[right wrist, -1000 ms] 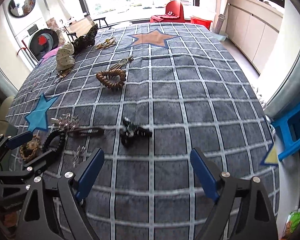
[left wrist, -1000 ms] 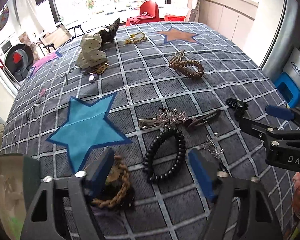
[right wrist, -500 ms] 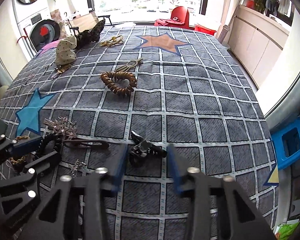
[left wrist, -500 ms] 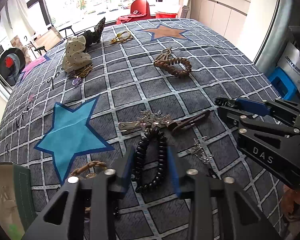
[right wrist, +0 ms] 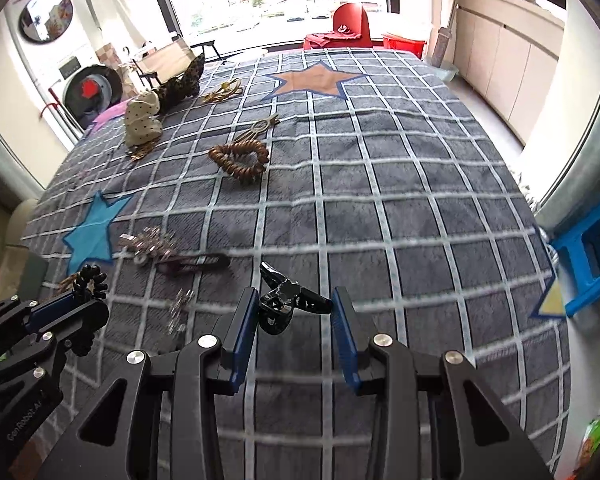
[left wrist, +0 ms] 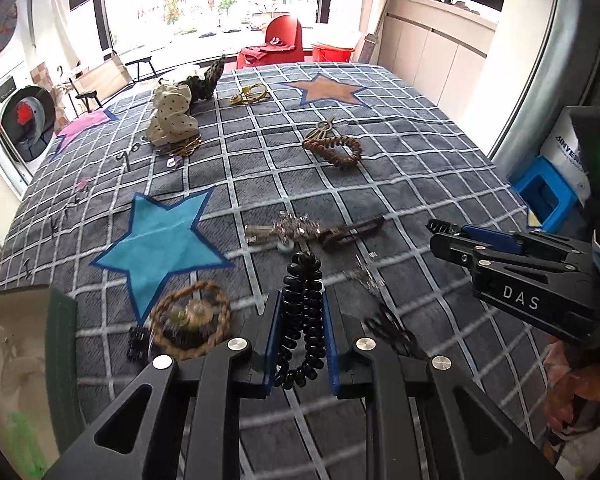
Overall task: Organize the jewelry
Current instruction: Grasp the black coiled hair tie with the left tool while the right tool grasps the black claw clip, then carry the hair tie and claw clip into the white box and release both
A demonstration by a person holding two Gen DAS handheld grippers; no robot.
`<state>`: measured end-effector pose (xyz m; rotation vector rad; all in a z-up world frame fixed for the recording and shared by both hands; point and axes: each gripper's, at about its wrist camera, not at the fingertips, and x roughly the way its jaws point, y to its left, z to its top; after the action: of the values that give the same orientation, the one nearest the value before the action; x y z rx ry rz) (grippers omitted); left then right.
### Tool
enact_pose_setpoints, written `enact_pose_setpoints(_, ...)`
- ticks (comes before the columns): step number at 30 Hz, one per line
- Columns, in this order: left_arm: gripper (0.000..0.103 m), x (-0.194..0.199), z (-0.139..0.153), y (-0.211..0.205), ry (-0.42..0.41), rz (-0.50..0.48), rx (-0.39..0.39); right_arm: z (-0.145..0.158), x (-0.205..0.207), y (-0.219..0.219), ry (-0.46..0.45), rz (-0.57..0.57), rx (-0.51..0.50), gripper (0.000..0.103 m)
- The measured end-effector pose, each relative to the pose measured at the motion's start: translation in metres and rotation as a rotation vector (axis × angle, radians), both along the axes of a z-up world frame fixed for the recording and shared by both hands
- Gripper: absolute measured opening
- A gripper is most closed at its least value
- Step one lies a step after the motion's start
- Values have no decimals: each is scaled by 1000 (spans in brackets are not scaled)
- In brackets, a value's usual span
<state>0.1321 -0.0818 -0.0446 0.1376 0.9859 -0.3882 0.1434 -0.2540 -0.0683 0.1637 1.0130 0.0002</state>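
Bedspread carries the scattered jewelry, so the left gripper pinches the black coil hair tie near its front edge, while the right gripper seems clamped around the small black claw clip.

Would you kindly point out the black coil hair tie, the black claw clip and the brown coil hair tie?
black coil hair tie [left wrist: 302,320], left wrist view, coil's middle.
black claw clip [right wrist: 286,300], right wrist view, hinge.
brown coil hair tie [right wrist: 242,159], right wrist view, coil's front.
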Motion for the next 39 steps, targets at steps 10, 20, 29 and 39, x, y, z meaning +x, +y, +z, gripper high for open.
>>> enact_pose_setpoints(10,21,-61,8,23,-10,29,-18,10,-53,13,2,14,68,40)
enact_pose_setpoints(20,21,-115,13,57,-34,83,-29,15,-99,41,19,53,82,40)
enact_pose_setpoints(29,21,-152,21,84,-96,105,-16,14,-121,83,38,121,71,40)
enact_pose_setpoints(39,21,-165,28,140,-122,220,-57,27,-121,147,32,238,48,40)
